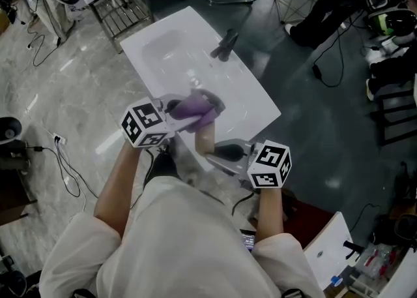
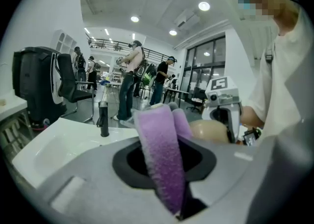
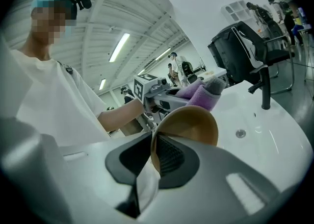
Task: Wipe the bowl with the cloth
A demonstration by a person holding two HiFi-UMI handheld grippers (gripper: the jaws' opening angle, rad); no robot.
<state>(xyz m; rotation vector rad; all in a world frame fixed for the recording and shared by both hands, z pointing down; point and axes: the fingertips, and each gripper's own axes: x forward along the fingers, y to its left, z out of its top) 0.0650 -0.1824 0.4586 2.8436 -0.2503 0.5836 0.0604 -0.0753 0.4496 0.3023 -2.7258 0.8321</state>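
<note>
The left gripper (image 1: 177,113) has its jaws pressed on a purple cloth (image 2: 159,159); the cloth is pinched between the two pads as a folded strip, and it rises out of them and goes past the jaw tips. The right gripper (image 1: 220,151) has its jaws almost together, pinching the rim of a tan bowl (image 3: 189,126); the rim goes down into the narrow gap between the pads, and the rest of the bowl stands tilted on its edge, ahead of the tips and a little to their right. The two grippers point toward each other; the bowl is between them, just in front of the left jaws. The free end of the cloth lies at the far rim of the bowl, as the right gripper view shows; whether it touches there I cannot tell. A white sink (image 1: 163,49) is below and ahead of both pairs of jaws; its dark faucet (image 1: 225,45) stands well beyond the tips, and the drain (image 3: 240,133) is to the right of the right jaws. Far behind the left jaws there are a black chair (image 2: 49,88) and some standing people (image 2: 130,78).
</note>
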